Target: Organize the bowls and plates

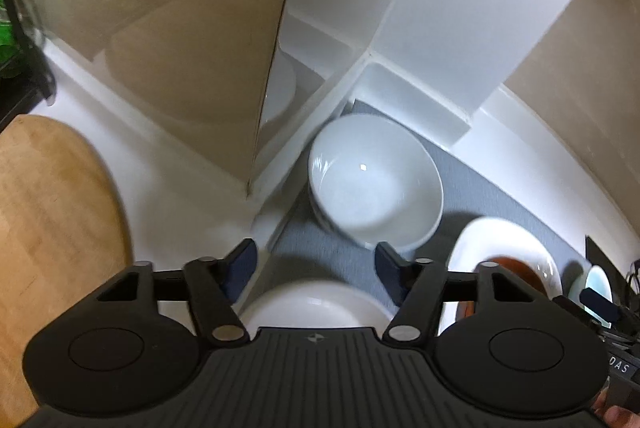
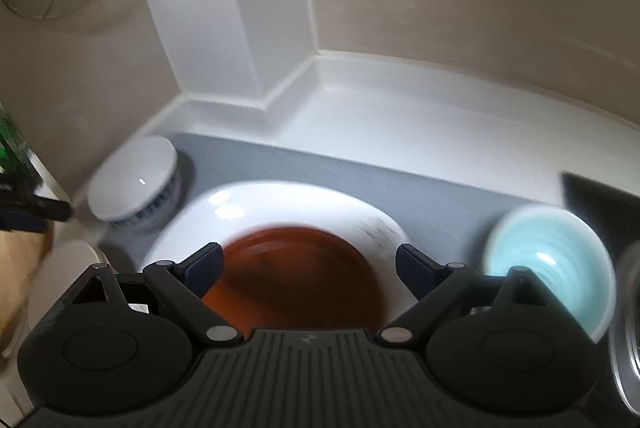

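On the white counter [image 2: 400, 116] a grey mat [image 2: 440, 196] carries the crockery. The large white plate [image 2: 280, 200] bears a brown plate [image 2: 296, 268]; stacked white bowls [image 1: 372, 184] sit in the corner, a pale blue bowl [image 2: 548, 260] to the right. The right gripper [image 2: 308, 264] is held with jaws wide and empty above the brown plate; the left gripper [image 1: 316, 264], half open, holds nothing. The brown plate's rim is best straddled squarely before closing.

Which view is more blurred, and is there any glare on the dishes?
Right wrist view: heavier motion blur, smearing the light blue bowl and brown plate; glare spots on the white plate rim. Left wrist view: mostly sharp, one small highlight inside the white bowl, edges bent by fisheye.
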The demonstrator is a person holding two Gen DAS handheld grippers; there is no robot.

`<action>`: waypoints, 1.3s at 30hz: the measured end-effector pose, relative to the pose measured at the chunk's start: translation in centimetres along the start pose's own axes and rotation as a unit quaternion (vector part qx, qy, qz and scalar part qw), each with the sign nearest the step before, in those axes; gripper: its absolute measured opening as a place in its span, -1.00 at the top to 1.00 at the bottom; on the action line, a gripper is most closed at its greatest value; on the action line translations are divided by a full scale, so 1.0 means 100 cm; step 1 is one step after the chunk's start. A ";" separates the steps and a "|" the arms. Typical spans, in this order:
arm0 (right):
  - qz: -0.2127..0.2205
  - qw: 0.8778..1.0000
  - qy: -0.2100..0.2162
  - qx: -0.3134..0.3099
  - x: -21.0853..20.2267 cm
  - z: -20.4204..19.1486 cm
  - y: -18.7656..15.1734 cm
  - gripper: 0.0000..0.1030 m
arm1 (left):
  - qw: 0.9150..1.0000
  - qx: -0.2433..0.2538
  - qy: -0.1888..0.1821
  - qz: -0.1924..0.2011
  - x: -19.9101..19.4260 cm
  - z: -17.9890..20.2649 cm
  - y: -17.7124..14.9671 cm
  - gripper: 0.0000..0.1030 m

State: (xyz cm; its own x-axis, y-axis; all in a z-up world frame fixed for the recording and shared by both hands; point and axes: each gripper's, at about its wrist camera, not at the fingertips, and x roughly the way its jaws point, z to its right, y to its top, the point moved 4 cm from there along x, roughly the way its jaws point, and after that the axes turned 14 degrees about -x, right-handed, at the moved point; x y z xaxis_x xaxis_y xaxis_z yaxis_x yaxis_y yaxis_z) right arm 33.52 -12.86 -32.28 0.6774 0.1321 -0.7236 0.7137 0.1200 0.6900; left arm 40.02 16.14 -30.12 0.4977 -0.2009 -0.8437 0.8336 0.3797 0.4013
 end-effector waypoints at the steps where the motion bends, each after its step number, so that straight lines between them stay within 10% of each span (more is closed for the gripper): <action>1: 0.004 1.000 0.005 -0.002 0.003 -0.005 0.007 -0.86 | 1.000 0.001 0.000 0.000 0.004 0.000 0.003 -0.05; 8: 0.018 1.000 0.025 -0.003 0.029 -0.049 0.038 -0.84 | 1.000 -0.019 -0.005 -0.014 0.027 -0.008 0.012 -0.01; 16: 0.028 0.998 0.030 -0.037 0.077 -0.129 0.058 -0.34 | 0.999 -0.038 -0.017 -0.013 0.038 -0.013 0.019 0.21; 23: 0.030 0.999 0.037 0.020 0.092 -0.119 0.051 -0.20 | 1.000 -0.002 -0.016 -0.006 0.036 -0.010 0.019 0.38; 31: 0.011 0.995 0.090 0.033 0.106 -0.114 0.054 0.57 | 1.000 0.016 -0.012 -0.007 0.045 0.000 0.013 0.68; 39: -0.003 0.993 0.114 0.041 0.100 -0.105 0.049 0.70 | 0.999 0.028 -0.017 -0.021 0.036 -0.008 0.000 0.68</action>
State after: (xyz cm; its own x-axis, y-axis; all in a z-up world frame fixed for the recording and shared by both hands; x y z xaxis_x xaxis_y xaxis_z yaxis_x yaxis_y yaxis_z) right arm 41.93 -0.60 -36.05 0.6222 0.3514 -0.6995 0.7359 0.0423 0.6758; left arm 41.62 16.13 -33.46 0.4690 -0.2473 -0.8479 0.8657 0.3188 0.3859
